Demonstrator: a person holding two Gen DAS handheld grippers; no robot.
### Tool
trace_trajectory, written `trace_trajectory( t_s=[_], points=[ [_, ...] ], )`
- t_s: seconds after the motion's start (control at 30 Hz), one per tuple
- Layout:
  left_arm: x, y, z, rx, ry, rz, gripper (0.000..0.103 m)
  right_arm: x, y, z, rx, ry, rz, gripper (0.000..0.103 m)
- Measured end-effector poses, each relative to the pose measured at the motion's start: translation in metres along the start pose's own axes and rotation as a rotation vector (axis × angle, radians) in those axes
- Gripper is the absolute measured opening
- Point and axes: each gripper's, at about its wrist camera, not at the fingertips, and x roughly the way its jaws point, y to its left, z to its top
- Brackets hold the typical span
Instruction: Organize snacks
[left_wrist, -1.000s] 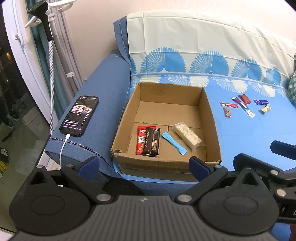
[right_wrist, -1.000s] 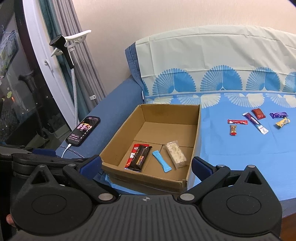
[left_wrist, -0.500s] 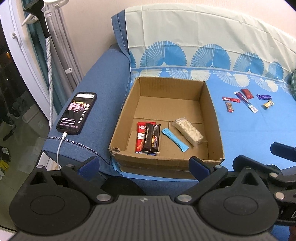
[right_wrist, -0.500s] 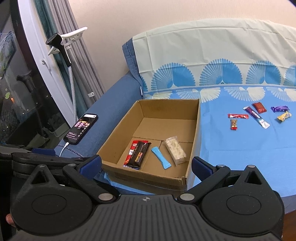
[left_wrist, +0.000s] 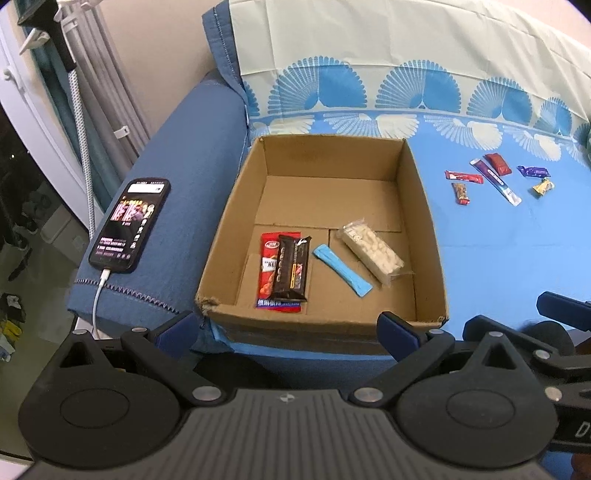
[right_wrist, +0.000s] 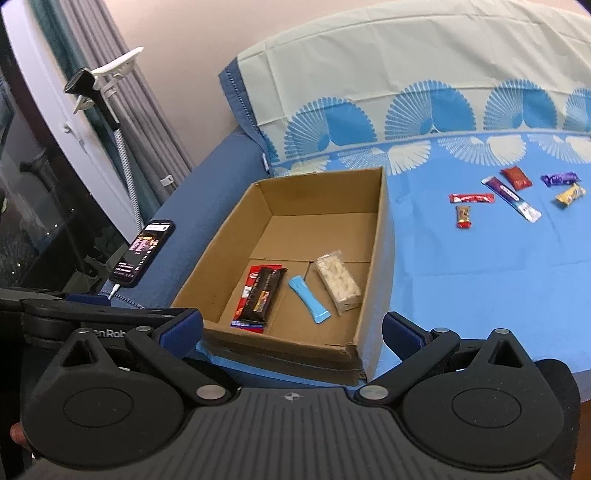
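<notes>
An open cardboard box (left_wrist: 424, 206) (right_wrist: 382, 229) sits on a blue sofa cover. Inside lie a dark chocolate bar (left_wrist: 291, 267) (right_wrist: 262, 295) on a red packet (left_wrist: 267, 258), a light blue stick (left_wrist: 341, 269) (right_wrist: 308, 299) and a clear pack of white pieces (left_wrist: 371, 251) (right_wrist: 338, 282). Several small snacks lie loose to the right: a red bar (right_wrist: 472, 198), a nut bar (right_wrist: 463, 216), a long purple-white stick (right_wrist: 511, 197), a dark red packet (right_wrist: 516, 178), a purple candy (right_wrist: 559, 179), a yellow candy (right_wrist: 570, 194). My left gripper (left_wrist: 284, 328) and right gripper (right_wrist: 291, 328) both hang open and hold nothing, in front of the box.
A phone (left_wrist: 129, 225) (right_wrist: 144, 253) on a white charging cable lies on the sofa's left armrest. Grey curtains and a clip-on holder (right_wrist: 99, 81) stand at the left. The patterned sofa back (left_wrist: 406, 85) rises behind the box.
Both grippers have risen and tilted down a little, so the box and snacks sit lower and closer in view. Nothing on the sofa has moved.
</notes>
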Motion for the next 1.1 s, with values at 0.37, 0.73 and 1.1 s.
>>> trace_trajectory(
  t_s=[0.37, 0.73, 1.1],
  points=[
    [0.024, -0.044, 0.042, 0.046, 0.017, -0.046, 0.103, 0.013, -0.059, 0.018, 0.093, -0.01, -0.085, 0.102],
    [0.076, -0.169, 0.152, 0.135, -0.035, -0.165, 0.103, -0.004, -0.212, 0.06, 0.248, -0.144, -0.371, 0.102],
    [0.243, -0.353, 0.265, 0.159, 0.007, -0.34, 0.103, 0.062, -0.401, 0.111, 0.406, -0.229, -0.591, 0.102]
  ],
)
